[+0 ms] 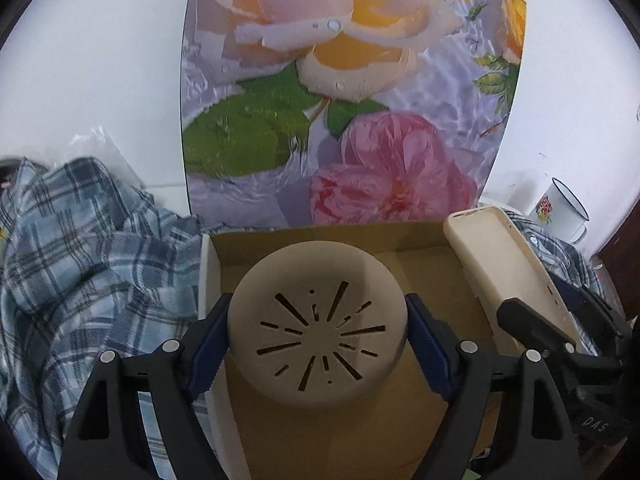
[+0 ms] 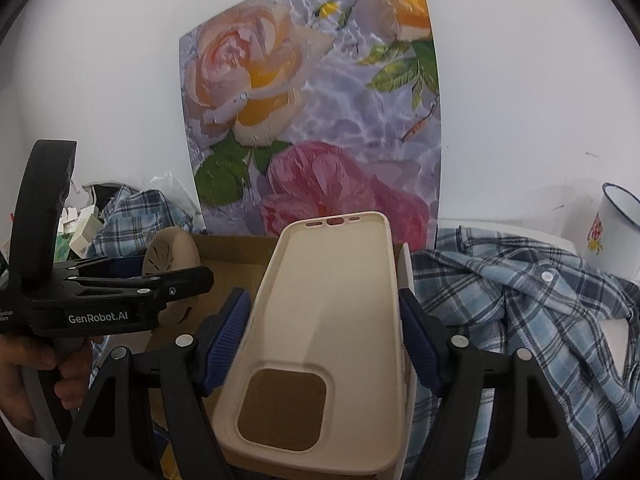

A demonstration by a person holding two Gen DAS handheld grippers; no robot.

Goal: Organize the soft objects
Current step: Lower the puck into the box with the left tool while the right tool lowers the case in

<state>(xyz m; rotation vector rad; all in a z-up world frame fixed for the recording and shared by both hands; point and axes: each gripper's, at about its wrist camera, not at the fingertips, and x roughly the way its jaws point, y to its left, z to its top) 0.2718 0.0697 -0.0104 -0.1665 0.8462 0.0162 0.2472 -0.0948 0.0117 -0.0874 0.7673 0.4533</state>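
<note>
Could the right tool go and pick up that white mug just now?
Probably not: the right tool is already shut on the phone case. The mug stands apart beyond the plaid shirt, otherwise unblocked.

Left gripper (image 1: 318,334) and right gripper (image 2: 324,328): black plastic frames with triangular cut-outs, silver round pivot screws, and ribbed blue pads (image 2: 226,334) lining each finger. White "GenRobot.AI" lettering marks the left unit's side. A hand (image 2: 24,376) wraps its grey-edged handle.
</note>
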